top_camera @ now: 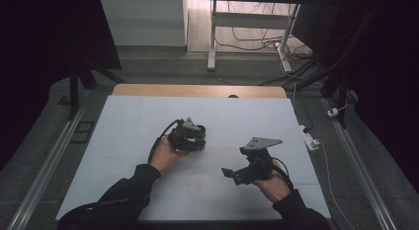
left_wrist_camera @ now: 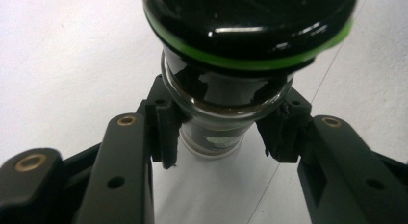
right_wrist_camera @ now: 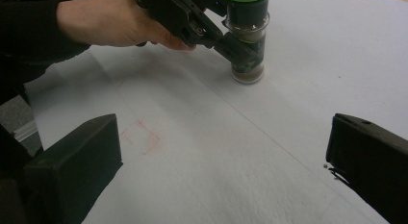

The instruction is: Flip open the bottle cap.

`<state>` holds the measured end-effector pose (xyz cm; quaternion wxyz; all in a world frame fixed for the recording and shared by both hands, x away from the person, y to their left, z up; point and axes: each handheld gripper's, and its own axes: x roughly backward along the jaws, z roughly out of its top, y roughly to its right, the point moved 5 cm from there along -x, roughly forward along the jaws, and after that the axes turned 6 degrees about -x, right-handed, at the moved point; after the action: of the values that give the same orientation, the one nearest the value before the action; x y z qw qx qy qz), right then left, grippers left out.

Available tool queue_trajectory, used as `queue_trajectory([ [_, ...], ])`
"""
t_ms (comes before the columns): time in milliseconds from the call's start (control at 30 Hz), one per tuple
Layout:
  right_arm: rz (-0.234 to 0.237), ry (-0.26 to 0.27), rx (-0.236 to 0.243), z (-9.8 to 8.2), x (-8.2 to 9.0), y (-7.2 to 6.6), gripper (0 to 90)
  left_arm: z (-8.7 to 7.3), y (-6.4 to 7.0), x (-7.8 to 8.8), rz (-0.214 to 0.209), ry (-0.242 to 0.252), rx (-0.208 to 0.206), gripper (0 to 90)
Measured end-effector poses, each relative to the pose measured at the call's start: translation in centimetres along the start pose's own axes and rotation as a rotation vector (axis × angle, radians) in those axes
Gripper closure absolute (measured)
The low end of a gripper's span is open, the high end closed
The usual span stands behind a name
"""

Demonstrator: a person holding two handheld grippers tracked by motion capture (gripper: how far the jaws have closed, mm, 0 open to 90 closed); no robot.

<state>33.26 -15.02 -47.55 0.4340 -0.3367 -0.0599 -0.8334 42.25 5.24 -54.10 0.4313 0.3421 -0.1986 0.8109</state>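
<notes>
Right gripper view: faint red square on table, unseen from high view.

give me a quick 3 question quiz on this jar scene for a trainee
1. True or false: the left gripper has its jaws closed on the glass jar.
2. The right gripper is: A) clamped on the jar's lid, B) open with nothing between its jaws, C) lying flat on the table.
3. What colour is the band around the jar's black lid?

Key
1. True: both pads press the jar's sides below the lid, and the jar stands upright on the white table cover.
2. B: its jaws stand wide apart, some way from the jar.
3. Green.
</notes>
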Motion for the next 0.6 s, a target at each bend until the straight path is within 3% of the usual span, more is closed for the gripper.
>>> queue_trajectory([
  [233,-0.026,-0.023,0.009,0.6,-1.7,0.0,0.0,0.0,0.0,0.0,0.000,-0.001,0.001,53.6],
  [400,-0.066,-0.045,0.045,1.2,-2.9,0.3,0.0,0.0,0.0,0.0,-0.001,0.000,0.001,53.6],
  [600,-0.075,-0.069,0.026,1.5,-3.9,0.9,0.0,0.0,0.0,0.0,-0.001,0.000,0.000,53.6],
])
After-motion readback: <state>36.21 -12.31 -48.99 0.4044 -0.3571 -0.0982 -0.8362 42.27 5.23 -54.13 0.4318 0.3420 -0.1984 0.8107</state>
